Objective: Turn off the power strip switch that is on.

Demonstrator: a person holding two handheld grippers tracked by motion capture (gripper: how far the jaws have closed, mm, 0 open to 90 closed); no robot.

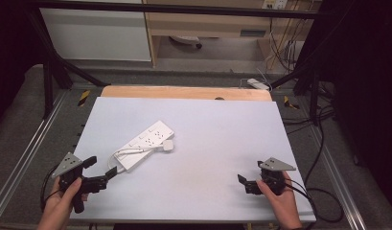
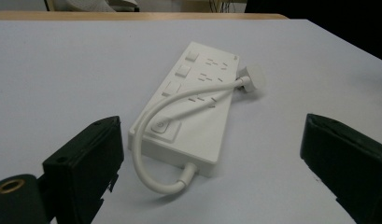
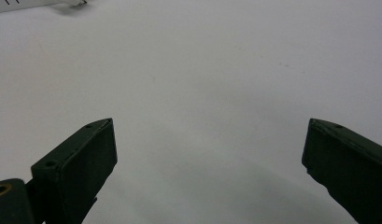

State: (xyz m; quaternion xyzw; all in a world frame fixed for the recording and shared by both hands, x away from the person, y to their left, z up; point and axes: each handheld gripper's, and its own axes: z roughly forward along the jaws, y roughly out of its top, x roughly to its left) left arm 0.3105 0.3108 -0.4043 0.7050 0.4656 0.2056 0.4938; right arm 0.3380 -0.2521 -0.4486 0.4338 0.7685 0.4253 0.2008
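Both claws sat wide apart and empty: the left gripper [image 1: 100,168] faced the near end of the white power strip [image 1: 144,144] from just beside it, likely lined up for a grab, while the right gripper [image 1: 248,183] hung well apart over bare table [image 1: 222,143]. Lying diagonally left of the table's centre, the strip had its cord [image 2: 177,100] looped over its top, the plug [image 2: 253,77] resting beside its far edge.
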